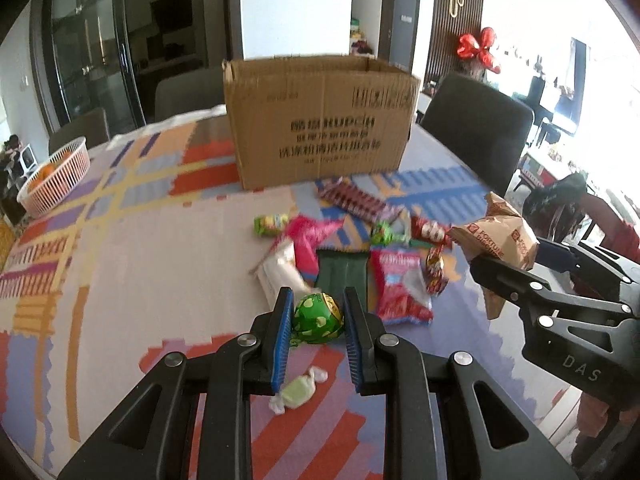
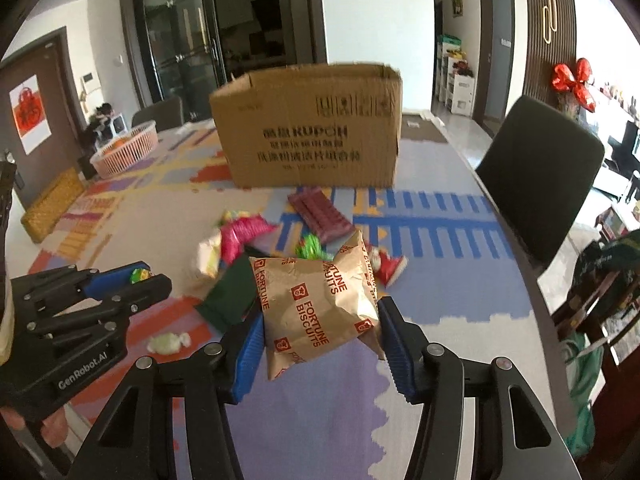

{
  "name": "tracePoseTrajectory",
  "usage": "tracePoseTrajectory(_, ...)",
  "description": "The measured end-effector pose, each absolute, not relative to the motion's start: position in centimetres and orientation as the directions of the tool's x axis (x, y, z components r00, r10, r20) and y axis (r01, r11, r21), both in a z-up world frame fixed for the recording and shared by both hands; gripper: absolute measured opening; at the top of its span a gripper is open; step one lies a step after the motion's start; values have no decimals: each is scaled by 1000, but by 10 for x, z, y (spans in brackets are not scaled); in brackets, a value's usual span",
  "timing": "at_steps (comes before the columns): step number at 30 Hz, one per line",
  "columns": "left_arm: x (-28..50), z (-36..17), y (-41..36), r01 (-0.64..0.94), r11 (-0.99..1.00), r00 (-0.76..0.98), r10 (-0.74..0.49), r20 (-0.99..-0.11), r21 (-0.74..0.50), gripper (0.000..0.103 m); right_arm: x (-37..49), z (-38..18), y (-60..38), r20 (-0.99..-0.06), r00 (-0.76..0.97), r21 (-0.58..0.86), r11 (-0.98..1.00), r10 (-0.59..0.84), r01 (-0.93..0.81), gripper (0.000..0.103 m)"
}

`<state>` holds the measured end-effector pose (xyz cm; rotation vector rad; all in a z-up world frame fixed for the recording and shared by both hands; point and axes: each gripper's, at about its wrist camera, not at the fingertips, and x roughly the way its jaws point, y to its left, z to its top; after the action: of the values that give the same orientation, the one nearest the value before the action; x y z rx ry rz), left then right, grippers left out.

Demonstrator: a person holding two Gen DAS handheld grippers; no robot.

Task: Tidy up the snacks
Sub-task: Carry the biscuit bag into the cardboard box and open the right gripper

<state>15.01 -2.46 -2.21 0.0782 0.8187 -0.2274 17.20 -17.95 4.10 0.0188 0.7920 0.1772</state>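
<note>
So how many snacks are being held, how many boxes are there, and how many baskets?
Snacks held: 2, the green spotted candy in the left gripper and the brown Fortune Biscuits bag in the right gripper
Cardboard boxes: 1
Pink baskets: 1
Total: 4

A lived-in home, at the dining area. A table (image 1: 120,264) under a colourful patterned cloth has dark upholstered chairs (image 2: 548,184) drawn up to it. Dark-framed glass doors (image 2: 180,40) open onto another room, a red foil bow balloon (image 1: 480,49) hangs by a slatted wooden wall panel (image 2: 548,28), and a pink plastic basket of oranges (image 1: 54,176) sits on the table.
</note>
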Motion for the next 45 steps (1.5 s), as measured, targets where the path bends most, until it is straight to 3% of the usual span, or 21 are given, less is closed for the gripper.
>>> tracePoseTrajectory(22,252,87,-31,231,971,798,-157,-581,56,25,272,135,-180,-554,811,56,980,187,-189,55)
tracePoseTrajectory(35,336,106,-36,260,965,751,-180,-635,35,25,349,164,-184,-588,785,58,978,194,-199,55)
tracePoseTrajectory(45,397,93,-40,257,966,667,-193,-720,-20,25,415,154,-192,-693,687,119,974,222,-194,55)
